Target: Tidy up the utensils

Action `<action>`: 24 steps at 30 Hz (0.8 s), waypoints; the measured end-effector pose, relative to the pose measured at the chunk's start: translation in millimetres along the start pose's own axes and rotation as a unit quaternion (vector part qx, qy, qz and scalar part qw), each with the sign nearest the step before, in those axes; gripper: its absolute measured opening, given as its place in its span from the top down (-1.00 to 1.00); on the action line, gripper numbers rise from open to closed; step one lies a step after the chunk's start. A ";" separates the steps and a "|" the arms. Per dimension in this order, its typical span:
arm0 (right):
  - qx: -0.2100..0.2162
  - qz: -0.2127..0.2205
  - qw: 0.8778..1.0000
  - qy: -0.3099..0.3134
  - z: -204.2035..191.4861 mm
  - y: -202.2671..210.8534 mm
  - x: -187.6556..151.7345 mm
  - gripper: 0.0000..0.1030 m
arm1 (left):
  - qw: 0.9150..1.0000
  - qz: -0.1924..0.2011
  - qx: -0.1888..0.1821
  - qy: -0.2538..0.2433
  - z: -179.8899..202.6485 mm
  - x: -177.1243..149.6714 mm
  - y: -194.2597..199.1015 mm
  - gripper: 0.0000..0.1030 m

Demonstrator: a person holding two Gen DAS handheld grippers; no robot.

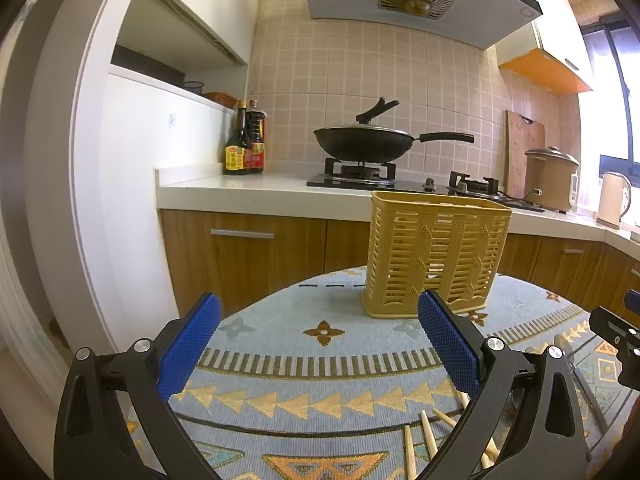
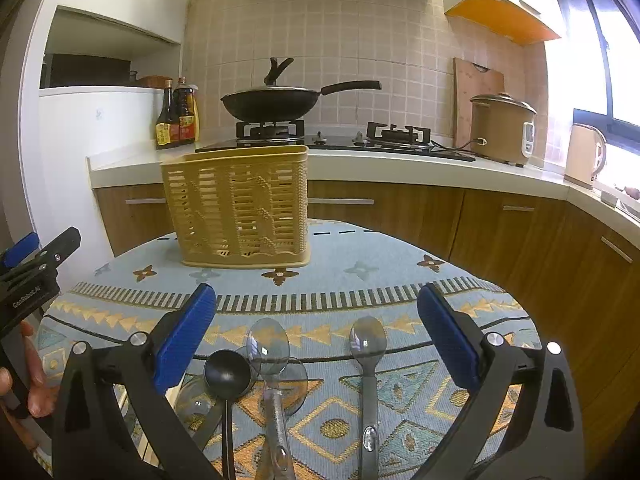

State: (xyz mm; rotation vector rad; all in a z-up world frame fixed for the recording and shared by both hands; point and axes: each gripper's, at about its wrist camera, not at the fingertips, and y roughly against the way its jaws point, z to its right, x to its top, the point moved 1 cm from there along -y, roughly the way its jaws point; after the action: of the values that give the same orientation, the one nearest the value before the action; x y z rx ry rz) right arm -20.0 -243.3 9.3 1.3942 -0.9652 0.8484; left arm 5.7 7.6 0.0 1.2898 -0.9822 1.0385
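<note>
both grippers stood wide open and empty over a patterned tablecloth [image 2: 360,264], a sign the sorting had not yet begun. between the spread jaws of the right gripper [image 2: 316,334] lay the spoons: a black ladle-like spoon [image 2: 227,372] nearest the left jaw, a clear spoon [image 2: 267,346] overlapping it toward the middle, and a grey spoon [image 2: 368,344] closer to the right jaw, all with bowls pointing away from the camera. more clear spoons seemed to lie under the pile, though how many could not be told. the left gripper [image 1: 320,344] hovered with bare cloth between its jaws, while wooden chopsticks [image 1: 428,436] lay low beside and under its right jaw. beyond both pairs of jaws, well ahead on the cloth, stood the yellow slatted basket [image 2: 240,208], upright and apparently empty. farther back ran the kitchen counter [image 2: 400,168] with a black wok [image 2: 272,104] on the stove. judging by the layout, the first pick was in hand: the right gripper would need to drop lower, close on one spoon handle without snagging its neighbours, then lift it clear and carry it forward over the basket's rim.
</note>
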 end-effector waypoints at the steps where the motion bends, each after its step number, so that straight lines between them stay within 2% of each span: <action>1: 0.000 0.000 1.000 0.000 -0.3 -0.8 0.5 -0.86 | 1.000 0.000 0.000 0.000 -0.1 0.1 0.2 -0.85; 24: -0.001 -0.003 1.000 -0.002 0.2 -2.6 -1.2 -0.86 | 1.000 -0.002 -0.002 -0.003 4.2 -1.6 0.0 -0.85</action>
State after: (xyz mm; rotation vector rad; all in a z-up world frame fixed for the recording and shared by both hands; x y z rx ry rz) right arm -18.1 -243.4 7.2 1.3964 -0.9653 0.8399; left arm 5.3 3.3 -1.4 1.2908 -0.9855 1.0304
